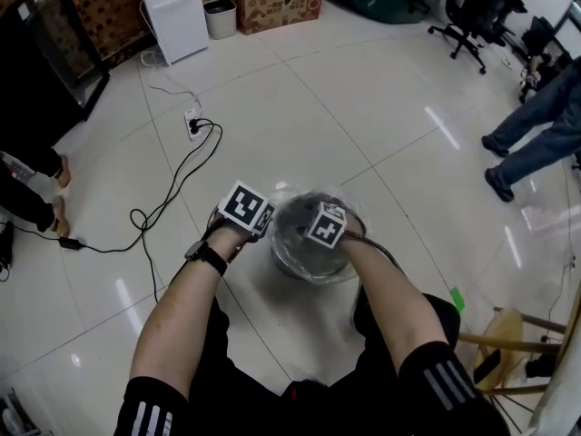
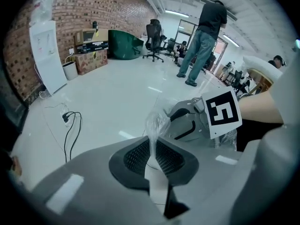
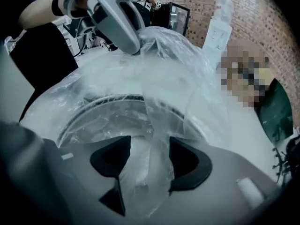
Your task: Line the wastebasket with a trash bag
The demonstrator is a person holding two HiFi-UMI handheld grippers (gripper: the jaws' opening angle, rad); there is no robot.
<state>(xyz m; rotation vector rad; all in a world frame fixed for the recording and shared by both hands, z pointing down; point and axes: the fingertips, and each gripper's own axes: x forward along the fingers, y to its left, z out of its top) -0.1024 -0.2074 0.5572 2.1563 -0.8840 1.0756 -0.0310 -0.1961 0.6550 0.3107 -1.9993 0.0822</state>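
Observation:
A dark round wastebasket (image 1: 292, 248) stands on the white tile floor, wrapped in a clear trash bag (image 1: 313, 275). My left gripper (image 1: 254, 218) sits at its left rim, shut on a twisted edge of the bag film (image 2: 153, 125). My right gripper (image 1: 325, 230) points down over the basket's mouth. In the right gripper view the basket's rim (image 3: 108, 100) shows through the bag (image 3: 178, 69). The right gripper (image 3: 149, 161) has its jaws apart, with a band of film lying in the gap. The left gripper (image 3: 131, 48) holds the film up at the far side.
A black power cable (image 1: 172, 184) runs from a floor socket (image 1: 193, 127) to the left of the basket. A white appliance (image 1: 172, 12), small bin (image 1: 220, 16) and cardboard box (image 1: 272, 7) stand at the back. A person (image 1: 536, 125) stands to the right; a wooden chair (image 1: 517, 334) is near right.

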